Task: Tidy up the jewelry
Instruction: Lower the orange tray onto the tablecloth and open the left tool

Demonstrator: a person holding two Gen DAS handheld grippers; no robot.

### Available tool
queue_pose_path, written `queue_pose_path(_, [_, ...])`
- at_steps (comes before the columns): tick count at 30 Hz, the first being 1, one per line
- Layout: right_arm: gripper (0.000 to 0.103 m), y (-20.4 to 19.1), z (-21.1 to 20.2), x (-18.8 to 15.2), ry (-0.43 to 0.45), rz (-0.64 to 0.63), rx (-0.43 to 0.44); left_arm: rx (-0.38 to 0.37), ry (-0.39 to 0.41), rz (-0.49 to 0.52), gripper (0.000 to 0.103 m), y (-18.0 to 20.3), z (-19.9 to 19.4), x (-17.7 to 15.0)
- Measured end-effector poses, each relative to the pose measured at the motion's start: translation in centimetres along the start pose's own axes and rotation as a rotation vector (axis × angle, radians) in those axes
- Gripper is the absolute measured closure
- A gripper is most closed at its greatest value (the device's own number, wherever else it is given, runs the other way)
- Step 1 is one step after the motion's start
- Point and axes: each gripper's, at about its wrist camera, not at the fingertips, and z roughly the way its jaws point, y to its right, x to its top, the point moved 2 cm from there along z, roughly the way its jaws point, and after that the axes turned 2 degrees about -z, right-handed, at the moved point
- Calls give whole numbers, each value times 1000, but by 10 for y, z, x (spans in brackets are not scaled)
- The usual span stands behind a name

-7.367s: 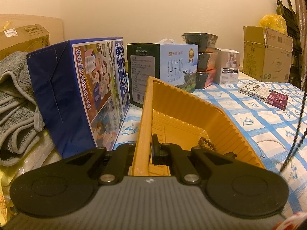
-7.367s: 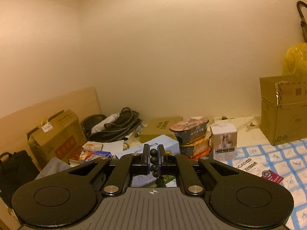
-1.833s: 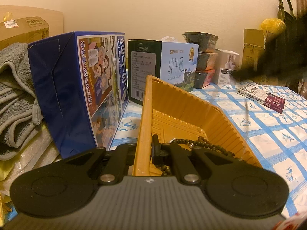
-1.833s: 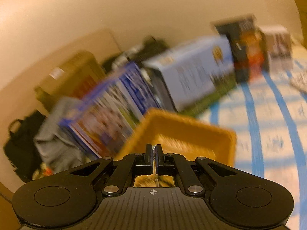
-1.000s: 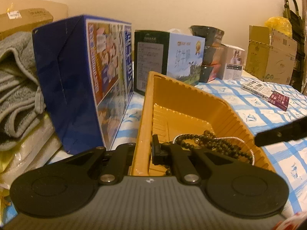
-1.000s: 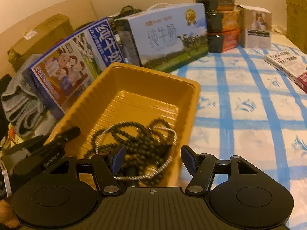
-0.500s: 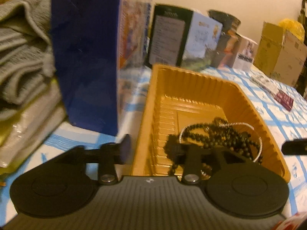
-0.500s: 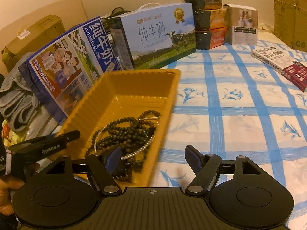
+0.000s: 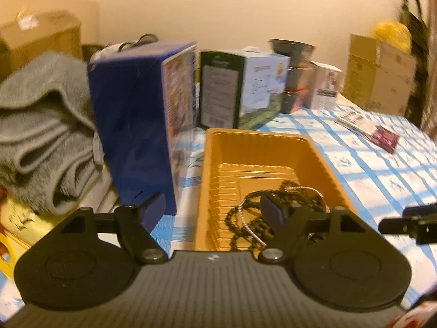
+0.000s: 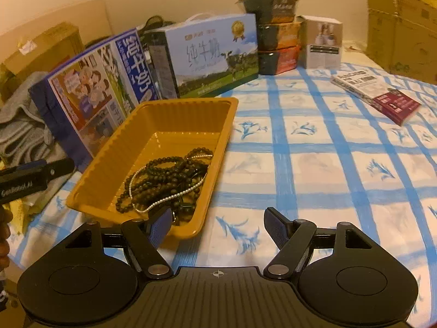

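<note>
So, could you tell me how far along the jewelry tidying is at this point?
It looks close to finished. Done: the dark bead strands and a thin silvery chain lie heaped in the yellow tray. In hand: nothing. The left gripper has just been opening and holds nothing, and the right gripper is open over the blue checked cloth. Left: no loose jewelry shows on the cloth, so perhaps only untangling the heap.

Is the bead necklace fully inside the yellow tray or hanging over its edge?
Fully inside: the bead necklace lies heaped on the floor of the yellow tray.
</note>
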Motion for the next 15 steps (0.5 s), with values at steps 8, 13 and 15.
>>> queue_pose_path(8, [29,3,-46,-20,22,64,-40,-83,-38,97,22,43,-38,-6])
queue_pose_path(13, [29,7,-70,-35,19,112,-68,-109,-74,105,22,61,-54,-15])
queue_pose_path(15, [29,9,-79,-40,16,127,-77,-125,-93,98,22,67,-59,-18])
